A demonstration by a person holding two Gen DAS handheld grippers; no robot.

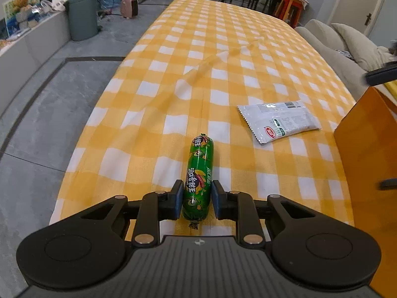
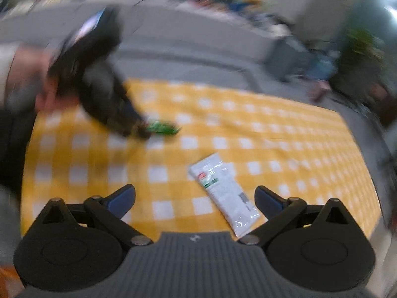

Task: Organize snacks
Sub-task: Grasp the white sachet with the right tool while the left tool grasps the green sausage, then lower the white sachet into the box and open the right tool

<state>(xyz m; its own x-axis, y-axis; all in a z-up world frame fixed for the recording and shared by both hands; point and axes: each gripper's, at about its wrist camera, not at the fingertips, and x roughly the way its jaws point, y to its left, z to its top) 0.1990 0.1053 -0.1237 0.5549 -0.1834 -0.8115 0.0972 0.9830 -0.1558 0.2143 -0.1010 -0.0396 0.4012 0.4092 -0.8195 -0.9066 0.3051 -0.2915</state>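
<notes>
Left hand-held gripper [image 1: 196,202], bottom centre of its view: clenched on the green sausage [image 1: 198,173], lying lengthwise on the worktop [image 1: 153,79], evidently for lifting. Bare checked cloth beyond, edge at left. White packet [image 1: 278,120] centre right, orange box [image 1: 367,159] at right edge. Right hand-held gripper [image 2: 194,198]: released, poised over the packet.

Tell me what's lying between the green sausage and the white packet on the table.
Nothing: only bare checked tablecloth separates the green sausage from the white packet. The left wrist view shows it sharply; the blurred right wrist view agrees.
</notes>
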